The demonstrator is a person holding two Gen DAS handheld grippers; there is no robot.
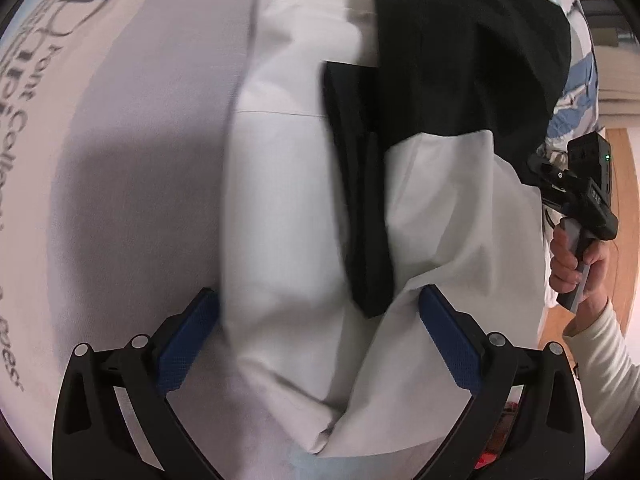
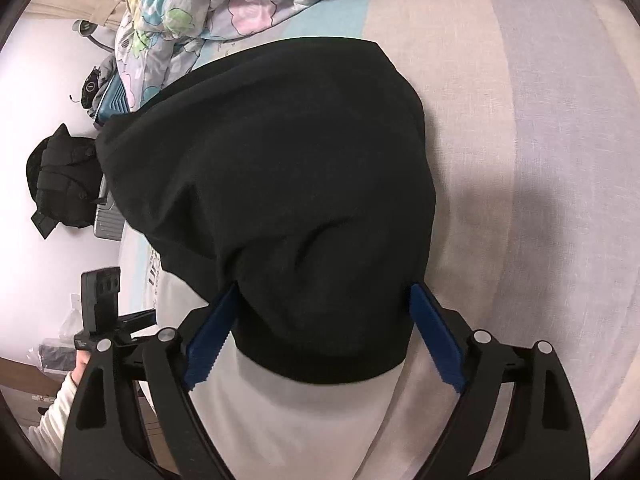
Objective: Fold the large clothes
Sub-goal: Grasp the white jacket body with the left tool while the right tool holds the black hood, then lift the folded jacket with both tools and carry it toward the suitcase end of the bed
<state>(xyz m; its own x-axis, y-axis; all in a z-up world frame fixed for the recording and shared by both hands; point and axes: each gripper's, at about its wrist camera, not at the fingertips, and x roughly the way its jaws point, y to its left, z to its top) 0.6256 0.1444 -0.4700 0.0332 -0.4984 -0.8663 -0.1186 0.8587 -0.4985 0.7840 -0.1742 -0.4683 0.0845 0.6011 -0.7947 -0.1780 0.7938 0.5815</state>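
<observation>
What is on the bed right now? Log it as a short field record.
garment: large white and black fabric garment, partly folded on the bed
black part: black cloth section over the white
surface: pastel striped bedsheet
left gripper: open, straddling white cloth
right gripper: open, straddling black cloth
background: floral patterned quilt, bunched at the far edge

The garment lies on the bed, a crumpled quilt apparently beyond it.
</observation>
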